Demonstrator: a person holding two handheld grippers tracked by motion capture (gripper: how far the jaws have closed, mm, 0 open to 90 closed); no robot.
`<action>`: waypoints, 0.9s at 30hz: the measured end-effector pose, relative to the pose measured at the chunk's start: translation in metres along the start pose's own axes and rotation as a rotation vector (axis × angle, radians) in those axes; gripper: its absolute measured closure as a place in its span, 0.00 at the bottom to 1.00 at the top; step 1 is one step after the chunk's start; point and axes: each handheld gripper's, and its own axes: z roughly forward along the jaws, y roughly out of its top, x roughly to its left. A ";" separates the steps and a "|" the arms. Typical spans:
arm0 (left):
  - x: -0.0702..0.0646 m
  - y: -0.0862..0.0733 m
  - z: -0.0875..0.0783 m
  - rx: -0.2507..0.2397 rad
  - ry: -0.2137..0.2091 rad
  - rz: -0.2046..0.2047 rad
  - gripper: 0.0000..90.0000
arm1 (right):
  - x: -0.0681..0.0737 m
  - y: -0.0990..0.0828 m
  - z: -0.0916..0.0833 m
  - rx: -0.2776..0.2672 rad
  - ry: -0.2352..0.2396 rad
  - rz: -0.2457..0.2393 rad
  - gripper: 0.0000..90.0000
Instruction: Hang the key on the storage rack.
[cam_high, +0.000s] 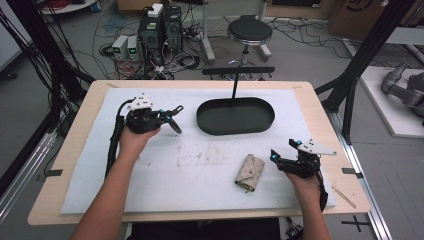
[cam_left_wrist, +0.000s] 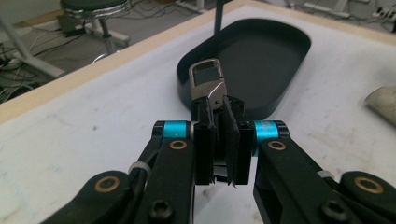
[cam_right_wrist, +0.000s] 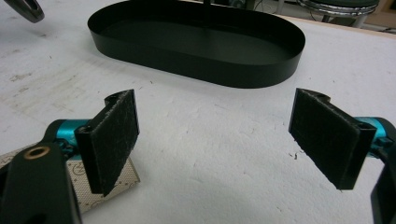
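My left gripper (cam_high: 171, 116) hovers over the left part of the white mat, shut on a dark key fob (cam_high: 176, 126). In the left gripper view the fob's metal clasp (cam_left_wrist: 207, 83) sticks out past the closed pads (cam_left_wrist: 204, 144), pointing toward the black oval tray (cam_left_wrist: 292, 44). My right gripper (cam_high: 283, 150) rests low at the right of the mat with its jaws wide open and nothing between them (cam_right_wrist: 215, 135). A beige patterned key pouch (cam_high: 249, 172) lies flat just left of it, one corner (cam_right_wrist: 119, 179) beside the left pad.
The oval tray (cam_high: 235, 131) sits at the mat's far middle, with a thin black post (cam_high: 235, 86) and crossbar (cam_high: 238, 71) rising behind it. A round stool (cam_high: 249, 31), computer boxes and cables stand on the floor beyond the table.
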 end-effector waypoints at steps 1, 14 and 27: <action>-0.002 0.004 0.001 -0.004 -0.003 0.010 0.92 | 0.000 0.000 0.000 0.001 -0.001 0.003 0.18; -0.015 0.045 0.011 -0.089 -0.049 0.044 0.92 | 0.000 0.000 0.000 0.006 0.002 0.005 0.18; -0.017 0.079 0.035 -0.103 -0.049 0.070 0.92 | -0.002 -0.001 0.000 0.005 -0.003 0.010 0.18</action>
